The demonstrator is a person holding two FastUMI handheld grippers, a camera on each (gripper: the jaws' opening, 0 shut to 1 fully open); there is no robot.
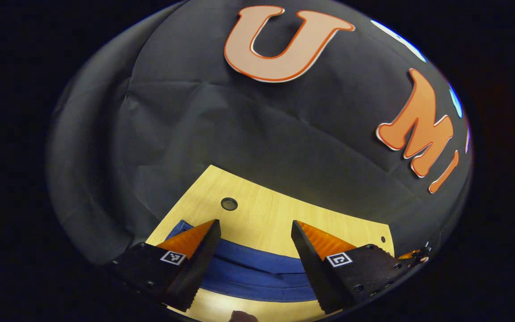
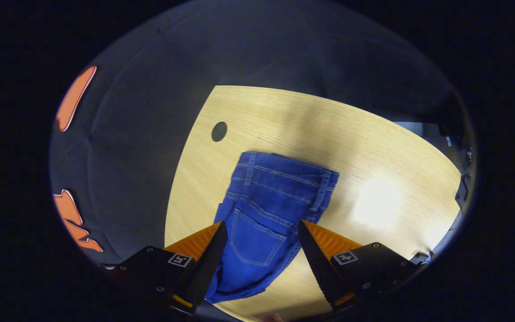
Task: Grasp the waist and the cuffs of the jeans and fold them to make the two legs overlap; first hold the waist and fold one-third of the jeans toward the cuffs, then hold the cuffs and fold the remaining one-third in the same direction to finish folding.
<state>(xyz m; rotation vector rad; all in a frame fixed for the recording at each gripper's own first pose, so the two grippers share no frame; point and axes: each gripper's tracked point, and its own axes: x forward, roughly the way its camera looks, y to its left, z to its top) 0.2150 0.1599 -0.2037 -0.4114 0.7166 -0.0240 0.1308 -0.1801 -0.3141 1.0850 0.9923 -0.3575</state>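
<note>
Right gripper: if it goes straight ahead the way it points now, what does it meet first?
Most likely the jeans. The open right gripper frames their back pocket, with the wooden table beneath. How far above the denim it hovers is unclear.

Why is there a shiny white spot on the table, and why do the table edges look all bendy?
In the right gripper view, the white spot is lamp glare on the wooden table, beside the jeans. In both views the fisheye lens bends straight edges into curves. In the left gripper view, a smaller glare patch sits near the bottom.
</note>
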